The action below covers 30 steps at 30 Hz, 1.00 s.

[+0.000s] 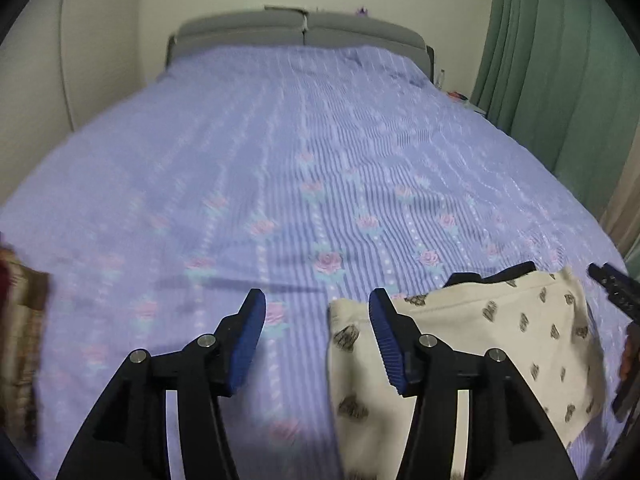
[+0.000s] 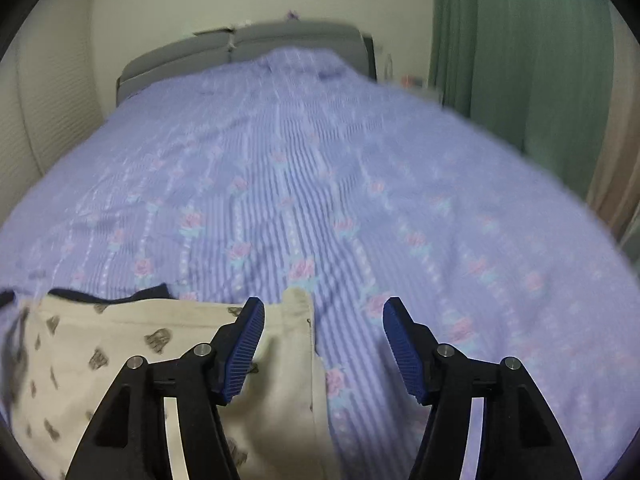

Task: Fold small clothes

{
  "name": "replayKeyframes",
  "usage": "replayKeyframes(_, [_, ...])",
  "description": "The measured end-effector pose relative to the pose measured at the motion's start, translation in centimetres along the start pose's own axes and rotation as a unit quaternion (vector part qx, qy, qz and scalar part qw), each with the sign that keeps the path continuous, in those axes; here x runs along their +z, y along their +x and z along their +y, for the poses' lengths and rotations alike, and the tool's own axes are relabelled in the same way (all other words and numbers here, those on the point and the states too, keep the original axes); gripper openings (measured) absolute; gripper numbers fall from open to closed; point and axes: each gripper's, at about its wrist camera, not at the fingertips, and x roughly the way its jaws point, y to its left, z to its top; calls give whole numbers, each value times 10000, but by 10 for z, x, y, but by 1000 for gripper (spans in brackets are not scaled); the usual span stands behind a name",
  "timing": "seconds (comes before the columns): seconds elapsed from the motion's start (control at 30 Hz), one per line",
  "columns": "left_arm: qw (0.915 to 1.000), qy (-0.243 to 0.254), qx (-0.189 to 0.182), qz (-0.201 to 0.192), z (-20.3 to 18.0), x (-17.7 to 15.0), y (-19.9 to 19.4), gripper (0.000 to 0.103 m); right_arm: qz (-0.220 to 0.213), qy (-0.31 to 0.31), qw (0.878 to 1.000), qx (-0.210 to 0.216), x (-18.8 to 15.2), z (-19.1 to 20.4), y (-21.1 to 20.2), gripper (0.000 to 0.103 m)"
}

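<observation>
A cream garment with dark grey prints (image 1: pixel 500 340) lies flat on the purple flowered bedspread (image 1: pixel 280 140), with a dark navy edge at its far side. My left gripper (image 1: pixel 316 340) is open and empty, hovering over the garment's left edge. My right gripper (image 2: pixel 324 344) is open and empty over the garment's right edge (image 2: pixel 308 340); the garment (image 2: pixel 120 360) fills the lower left of the right wrist view. The right gripper also shows at the right rim of the left wrist view (image 1: pixel 616 292).
A brown plaid cloth (image 1: pixel 20 340) lies at the bed's left edge. A grey headboard (image 1: pixel 300 32) stands at the far end. Green curtains (image 1: pixel 560 60) hang on the right, beside a small nightstand with items (image 1: pixel 460 96). The bedspread (image 2: pixel 320 160) stretches far ahead.
</observation>
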Motion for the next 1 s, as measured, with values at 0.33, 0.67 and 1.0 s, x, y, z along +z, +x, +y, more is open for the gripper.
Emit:
replayKeyframes(0.33, [9986, -353, -373, -93, -5, -76, -113, 63, -256, -178, 9981, 529, -37, 24, -118, 76])
replayKeyframes(0.67, [9890, -969, -1047, 383, -7, -184, -117, 59, 19, 55, 9940, 1095, -119, 62, -156, 76])
replayKeyframes(1.0, [9336, -2558, -2415, 679, 7, -215, -67, 44, 32, 131, 9947, 1022, -144, 90, -158, 76])
